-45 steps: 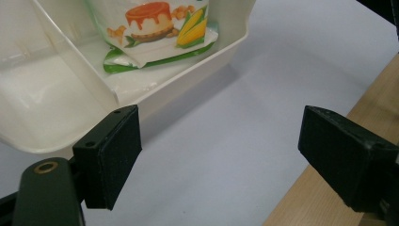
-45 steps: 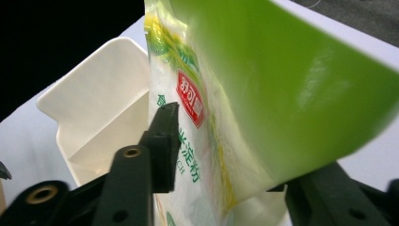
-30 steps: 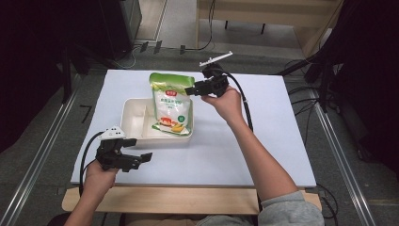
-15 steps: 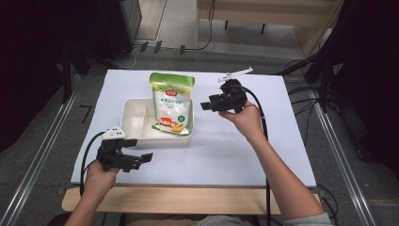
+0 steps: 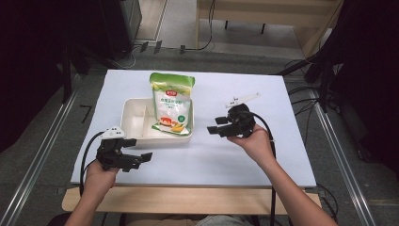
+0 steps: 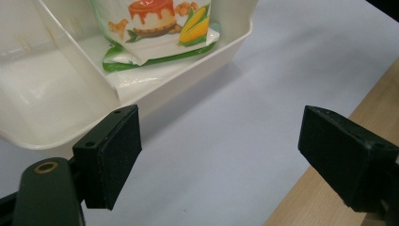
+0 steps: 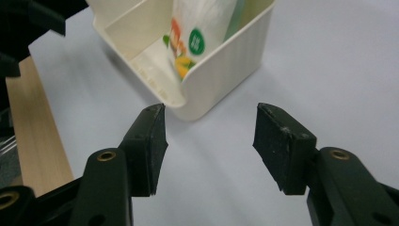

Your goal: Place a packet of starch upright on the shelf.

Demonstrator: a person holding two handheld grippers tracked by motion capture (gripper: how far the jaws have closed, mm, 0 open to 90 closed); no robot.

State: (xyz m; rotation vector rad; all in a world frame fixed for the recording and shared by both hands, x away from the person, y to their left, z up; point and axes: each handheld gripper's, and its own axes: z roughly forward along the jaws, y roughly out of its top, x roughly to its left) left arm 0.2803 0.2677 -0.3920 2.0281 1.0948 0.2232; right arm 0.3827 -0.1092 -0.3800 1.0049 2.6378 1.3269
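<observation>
From above: green-and-white pouch [image 5: 171, 104] propped in right compartment of cream tray [image 5: 134, 123] on white surface [image 5: 263, 160]; right hand-held gripper [image 5: 212, 130] just right of tray, jaws empty, just been opening; left hand-held gripper [image 5: 146, 158] near front edge. Left gripper view: jaws wide apart, empty, tray just beyond. Right gripper view: jaws parted, empty, facing tray corner.

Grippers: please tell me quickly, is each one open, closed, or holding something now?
Left gripper: open, holding nothing.
Right gripper: open, holding nothing; its jaws have just been opening, with nothing between them.
</observation>
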